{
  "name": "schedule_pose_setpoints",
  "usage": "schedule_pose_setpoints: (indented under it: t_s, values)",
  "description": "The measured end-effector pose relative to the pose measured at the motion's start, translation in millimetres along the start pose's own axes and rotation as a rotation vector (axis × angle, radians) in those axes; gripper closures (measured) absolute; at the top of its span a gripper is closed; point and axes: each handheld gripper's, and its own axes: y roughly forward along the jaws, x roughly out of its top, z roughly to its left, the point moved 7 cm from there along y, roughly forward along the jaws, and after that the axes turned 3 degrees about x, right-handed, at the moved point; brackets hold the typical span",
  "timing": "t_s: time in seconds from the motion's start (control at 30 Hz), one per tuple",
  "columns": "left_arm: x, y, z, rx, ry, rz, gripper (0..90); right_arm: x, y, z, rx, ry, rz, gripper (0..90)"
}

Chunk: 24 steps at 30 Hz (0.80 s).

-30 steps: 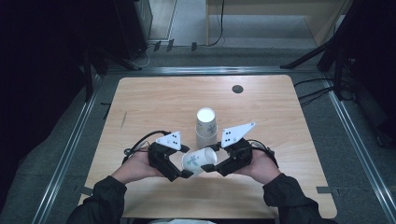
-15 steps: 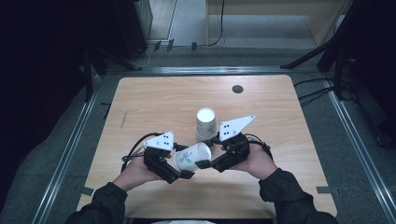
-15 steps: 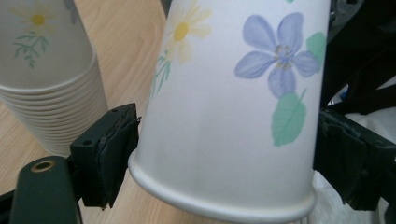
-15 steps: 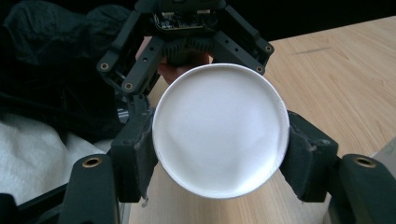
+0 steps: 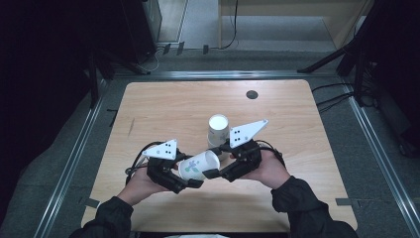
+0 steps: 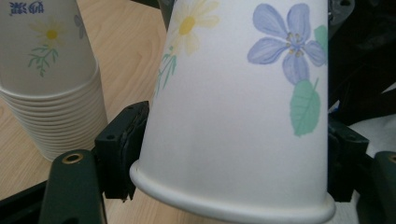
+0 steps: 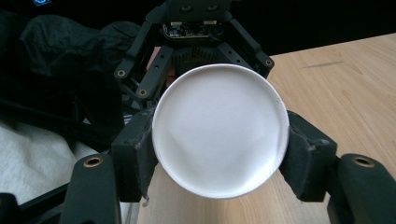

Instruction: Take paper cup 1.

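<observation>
1. The left gripper [image 5: 190, 179], whose jaws have just been closing, now clamps the flowered paper cup [image 5: 199, 165] near its rim.
2. The right gripper [image 5: 216, 171] pinches its base, above the table [image 5: 163, 109].
3. Both should squeeze lightly and pull straight apart, clear of the cup stack [image 5: 218, 130].

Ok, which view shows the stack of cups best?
The high view: the stack stands whole and upside down on the table, just beyond the held cup. The left gripper view catches part of the stack at its left edge, with many nested rims visible.
</observation>
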Motion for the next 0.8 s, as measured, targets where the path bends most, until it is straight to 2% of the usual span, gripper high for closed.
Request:
schedule_pose_setpoints:
  t_s: [0.13, 0.23, 0.3, 0.4, 0.53, 0.67, 0.8]
  values:
    - [0.3, -1.4, 0.0, 0.006, 0.014, 0.020, 26.0, -0.6, 0.3, 0.5, 0.006, -0.011, 0.001, 35.1]
    - [0.1, -5.7, 2.8, 0.022, 0.013, 0.037, 26.2, -0.6, -0.7, -0.9, -0.008, -0.017, -0.005, 27.4]
    - [-0.8, -10.2, 5.6, 0.030, 0.005, 0.050, 26.3, -1.6, -2.2, -1.1, -0.018, -0.017, 0.002, 27.2]
    - [-4.7, -15.7, 9.4, 0.056, 0.003, 0.107, 26.3, -7.0, -3.8, -2.6, -0.032, -0.020, 0.025, 26.9]
    - [-7.0, -16.9, 11.2, 0.068, 0.013, 0.155, 26.2, -16.0, -1.9, -4.7, -0.058, -0.027, 0.060, 26.9]
    - [-9.1, -11.4, 14.2, 0.065, 0.025, 0.206, 26.2, -23.0, -1.8, -5.6, -0.079, -0.030, 0.082, 26.9]
    - [-14.3, -0.8, 16.4, 0.052, 0.046, 0.284, 26.1, -31.0, -3.4, -7.3, -0.105, -0.021, 0.099, 26.9]
